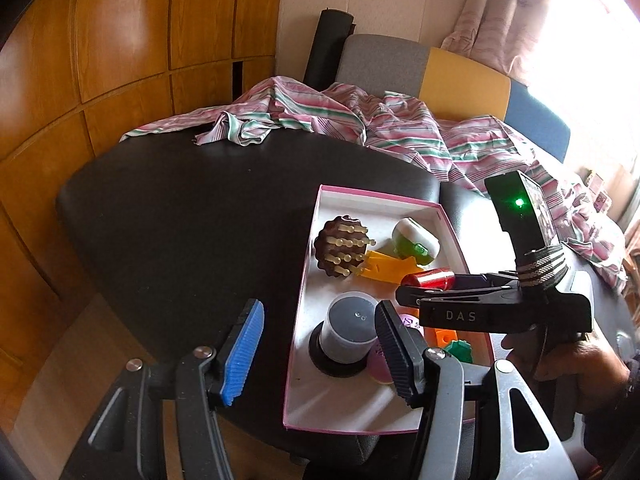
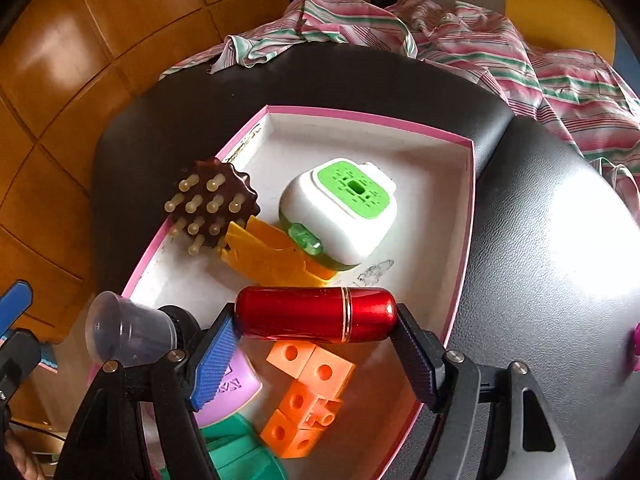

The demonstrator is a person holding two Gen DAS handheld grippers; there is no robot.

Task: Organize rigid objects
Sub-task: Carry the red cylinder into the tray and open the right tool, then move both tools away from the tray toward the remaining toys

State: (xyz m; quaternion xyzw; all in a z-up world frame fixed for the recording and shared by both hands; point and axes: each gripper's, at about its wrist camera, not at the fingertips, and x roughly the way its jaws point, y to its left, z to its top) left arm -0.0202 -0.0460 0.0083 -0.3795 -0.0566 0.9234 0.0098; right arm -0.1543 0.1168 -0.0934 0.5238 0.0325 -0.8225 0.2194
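A black table point(image 1: 180, 216) is seen with a striped cloth point(image 1: 360, 120) bunched along its far edge. A pink-rimmed box point(image 2: 466, 216) is set on the table, toward its right side. Inside the box, a brown brush point(image 2: 212, 200) is leaned against the left wall, with a white-and-green device point(image 2: 344, 216) just beside it and a yellow piece point(image 2: 272, 256) lying between and partly under the two. Nearer the cameras, orange blocks point(image 2: 308, 392), a purple piece point(image 2: 236, 388) and a green piece point(image 2: 236, 452) are lying close together. A clear cup point(image 1: 350, 326) is seated on a black base in the box.

A red capsule point(image 2: 316, 314) is gripped end to end by the right gripper point(image 2: 316, 344), above the box floor and over the orange blocks. The left gripper point(image 1: 320, 350) is held wide, with nothing between its pads, at the near left edge of the box beside the cup.
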